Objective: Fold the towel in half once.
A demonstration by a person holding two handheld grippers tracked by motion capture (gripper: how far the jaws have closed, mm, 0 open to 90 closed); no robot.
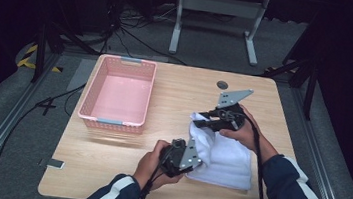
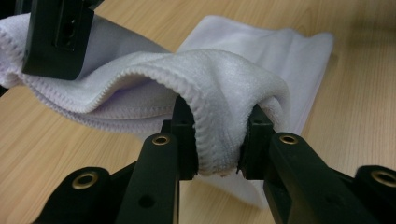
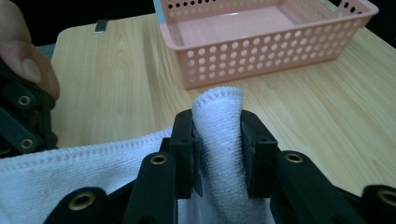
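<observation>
1. Far left of the pale wooden surface [image 1: 106, 172]: a pink perforated plastic basket [image 1: 118, 94] with grey handle clips, standing well apart from the cloth; in the right gripper view, seen again beyond the jaws [image 3: 261, 37].
2. Near the front edge, left of centre: the left gripper [image 1: 189, 157], held in a hand at the end of a dark blue sleeve with a white stripe, its grey plate turned up.
3. In the left gripper view: jaws of the left gripper [image 2: 218, 144] clamped on a bunched fold of a white terry-cloth towel [image 2: 219, 84], stitched hem curling over the left jaw, the cloth raised there off the wood.
4. Centre right: the white towel [image 1: 223, 160], spread partly flat on the surface, its left edge pulled up at two corners, one near, one far.
5. At the far corner: the right gripper [image 1: 201, 121], black with a grey three-cornered plate, gripped from the right by the other hand.
6. In the right gripper view: jaws of the right gripper [image 3: 218, 144] pressed on an upright tongue of towel [image 3: 219, 135], hem poking above the pads.
7. Right edge: cable trailing back over the right forearm.
</observation>
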